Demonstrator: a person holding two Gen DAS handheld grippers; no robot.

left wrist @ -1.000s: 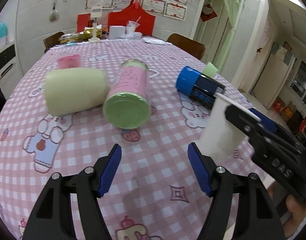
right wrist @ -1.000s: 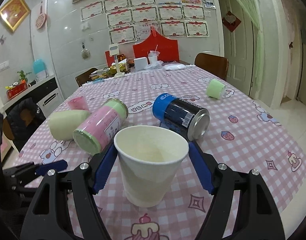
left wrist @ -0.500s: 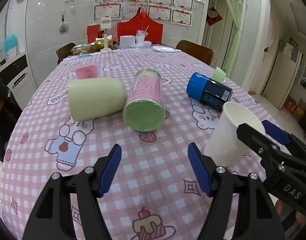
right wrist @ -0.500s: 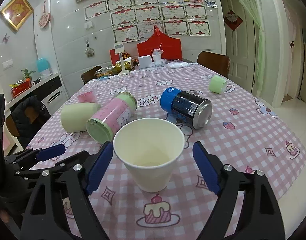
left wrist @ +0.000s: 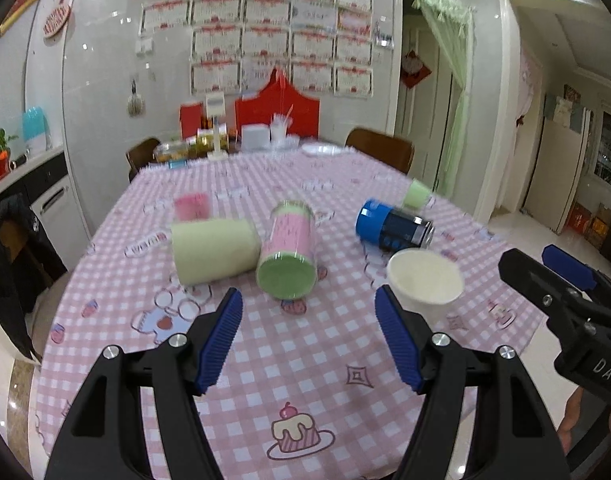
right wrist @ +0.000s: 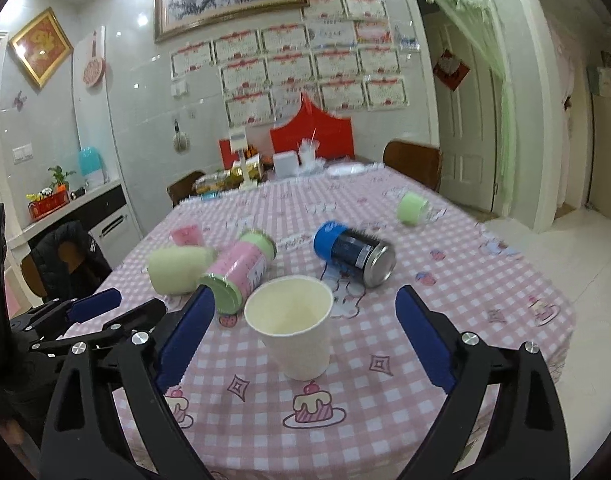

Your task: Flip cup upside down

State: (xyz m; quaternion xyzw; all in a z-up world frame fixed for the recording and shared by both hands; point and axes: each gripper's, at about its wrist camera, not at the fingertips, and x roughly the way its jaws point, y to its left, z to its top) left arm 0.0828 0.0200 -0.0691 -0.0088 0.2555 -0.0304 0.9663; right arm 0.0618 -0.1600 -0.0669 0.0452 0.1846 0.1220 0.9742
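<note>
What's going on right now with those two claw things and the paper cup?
Both tools open: left tool, right tool, neither holding anything. Paper cup upright, mouth up, not yet flipped. Pink jar lying close behind it.

Cups, jars on checked table (right wrist: 445, 280)

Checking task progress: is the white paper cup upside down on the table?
No, the white paper cup stands upright, open mouth up, between the open right gripper's fingers.
</note>
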